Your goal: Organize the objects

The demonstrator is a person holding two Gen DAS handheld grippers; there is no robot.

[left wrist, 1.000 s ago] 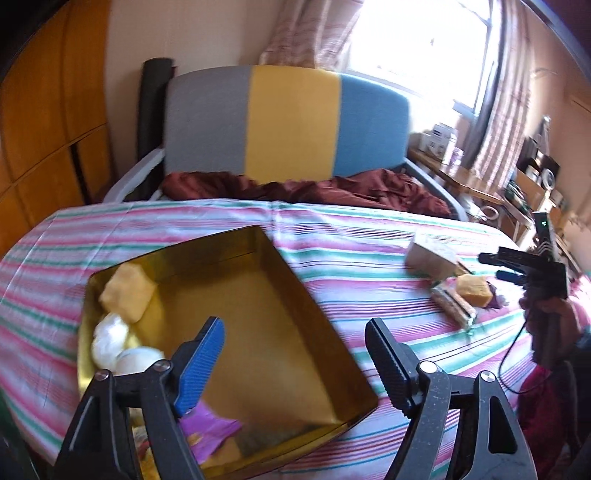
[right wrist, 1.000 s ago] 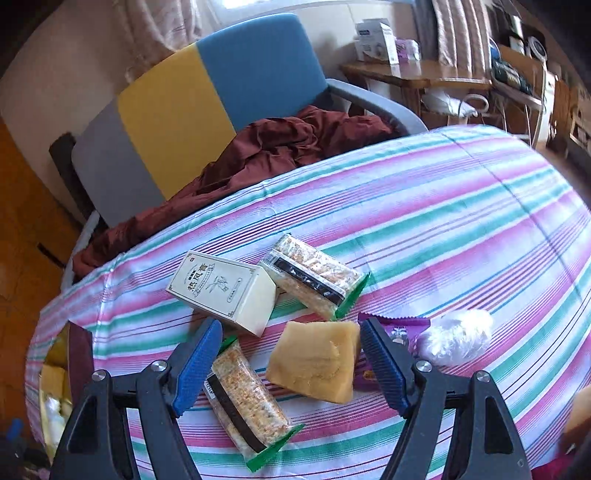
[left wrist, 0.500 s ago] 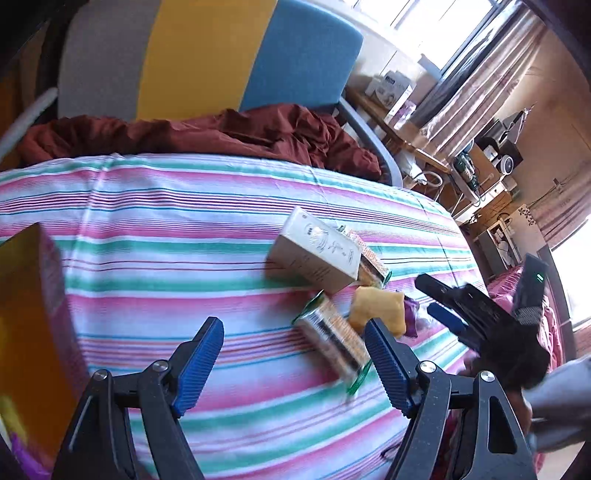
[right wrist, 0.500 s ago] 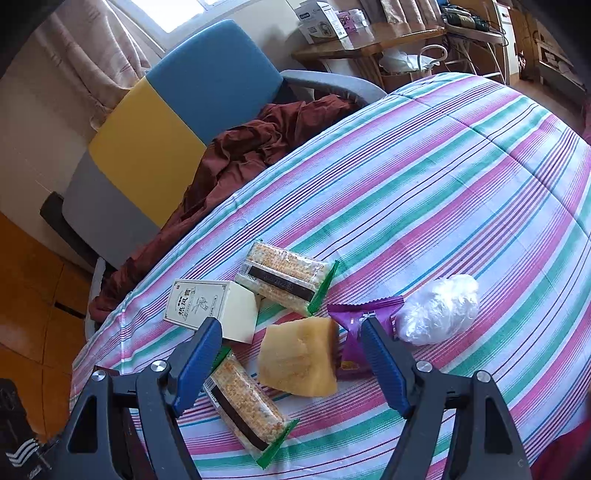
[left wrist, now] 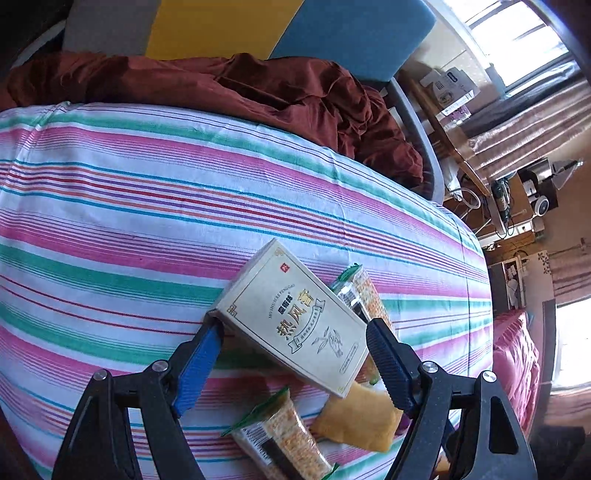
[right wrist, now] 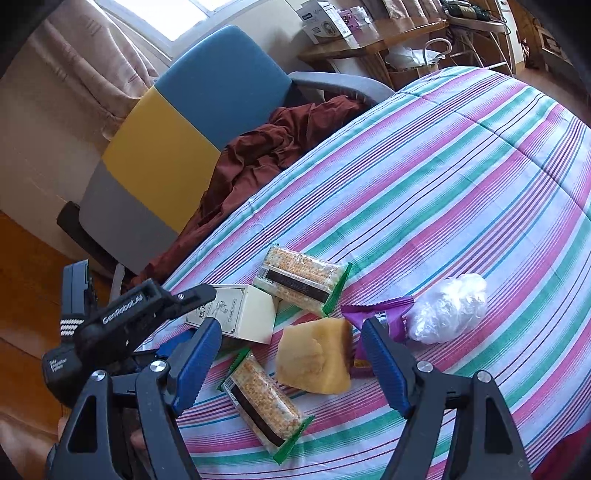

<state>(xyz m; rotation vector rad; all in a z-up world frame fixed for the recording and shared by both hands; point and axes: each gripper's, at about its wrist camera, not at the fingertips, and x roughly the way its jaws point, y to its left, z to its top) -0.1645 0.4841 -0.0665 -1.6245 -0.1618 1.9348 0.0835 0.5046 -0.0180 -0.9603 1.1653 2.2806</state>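
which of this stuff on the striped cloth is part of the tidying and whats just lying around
Job: cream box, two rice-cracker packs, yellow sponge, purple wrapper, white plastic wad.

Lying about: maroon cloth, tricolour chair, side desk clutter.

Matt card box (left wrist: 295, 321), prob. cotton tablecloth (left wrist: 147, 206)

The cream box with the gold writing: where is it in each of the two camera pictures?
Left wrist view: cream box lies low in the centre, between the left gripper's open jaws.
Right wrist view: it sits left of centre, partly behind the left gripper.
Shared landmark: the yellow sponge beside it.
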